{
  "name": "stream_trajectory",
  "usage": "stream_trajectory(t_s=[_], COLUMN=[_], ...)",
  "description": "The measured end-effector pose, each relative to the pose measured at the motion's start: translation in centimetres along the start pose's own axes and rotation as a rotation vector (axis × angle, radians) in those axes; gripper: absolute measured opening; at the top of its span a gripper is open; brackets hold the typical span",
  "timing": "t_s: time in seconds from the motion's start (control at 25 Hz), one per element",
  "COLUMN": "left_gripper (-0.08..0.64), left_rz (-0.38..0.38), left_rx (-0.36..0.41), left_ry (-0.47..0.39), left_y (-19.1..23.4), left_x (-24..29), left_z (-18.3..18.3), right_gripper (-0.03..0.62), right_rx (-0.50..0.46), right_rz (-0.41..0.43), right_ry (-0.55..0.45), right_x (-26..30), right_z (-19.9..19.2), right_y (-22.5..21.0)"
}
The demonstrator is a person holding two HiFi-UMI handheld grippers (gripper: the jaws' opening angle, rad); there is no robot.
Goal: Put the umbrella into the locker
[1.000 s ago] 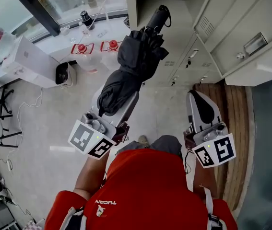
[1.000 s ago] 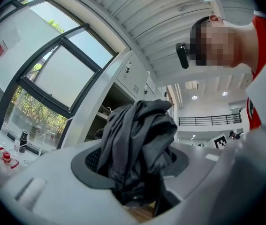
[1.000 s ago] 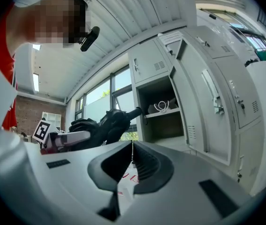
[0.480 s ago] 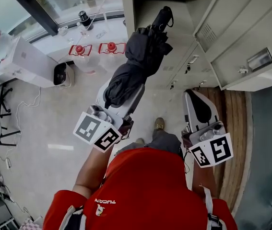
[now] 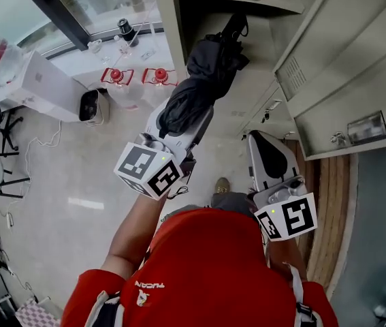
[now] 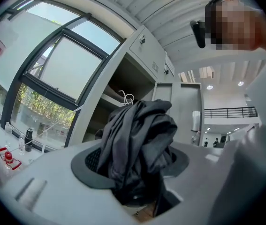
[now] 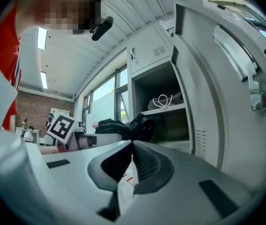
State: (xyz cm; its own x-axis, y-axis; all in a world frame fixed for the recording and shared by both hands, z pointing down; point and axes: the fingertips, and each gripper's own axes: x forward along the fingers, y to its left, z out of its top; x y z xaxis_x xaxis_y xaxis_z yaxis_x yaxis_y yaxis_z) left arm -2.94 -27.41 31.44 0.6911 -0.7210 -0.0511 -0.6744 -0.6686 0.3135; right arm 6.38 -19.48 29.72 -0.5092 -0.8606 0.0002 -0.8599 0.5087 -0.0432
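One change: the umbrella (image 5: 205, 73), clamped in the left tongs (image 5: 182, 122), had come nearer the open locker (image 5: 264, 60), its far end now at the compartment mouth; the right tongs (image 5: 259, 140) stayed closed, empty.

**The tally, kind by kind**

There is one folded dark umbrella (image 5: 203, 87) and one open locker (image 7: 165, 109), with one white cable coil (image 7: 163, 100) on its shelf. Two grippers show: one left gripper (image 5: 184, 118) and one right gripper (image 5: 262, 142). The window ledge carries two red objects (image 5: 116, 74) and one dark bottle (image 5: 126, 30). One white box (image 5: 43, 90) stands below.
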Motion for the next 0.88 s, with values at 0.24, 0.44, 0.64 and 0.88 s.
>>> stream_trajectory(t_s=[0.24, 0.44, 0.64, 0.88], left_gripper=[0.233, 0.233, 0.233, 0.233], left_rz=[0.068, 0.124, 0.146, 0.145], left_rx=[0.039, 0.05, 0.067, 0.078], left_ry=[0.029, 0.039, 0.062, 0.118], left_y=[1.3, 2.7, 3.9, 5.3], left_x=[4.5, 7.7, 10.7, 13.3], left_z=[-0.8, -1.0, -1.1, -2.0], right_gripper=[0.003, 0.003, 0.003, 0.003], right_rx=[0.013, 0.008, 0.011, 0.019], right_rz=[-0.015, 0.056, 0.093, 0.056], right_ry=[0.017, 0.037, 0.05, 0.051], right_x=[1.7, 2.6, 3.9, 5.6], right_z=[-0.8, -1.1, -1.7, -1.4], right_y=[-2.8, -3.1, -3.4, -4.3])
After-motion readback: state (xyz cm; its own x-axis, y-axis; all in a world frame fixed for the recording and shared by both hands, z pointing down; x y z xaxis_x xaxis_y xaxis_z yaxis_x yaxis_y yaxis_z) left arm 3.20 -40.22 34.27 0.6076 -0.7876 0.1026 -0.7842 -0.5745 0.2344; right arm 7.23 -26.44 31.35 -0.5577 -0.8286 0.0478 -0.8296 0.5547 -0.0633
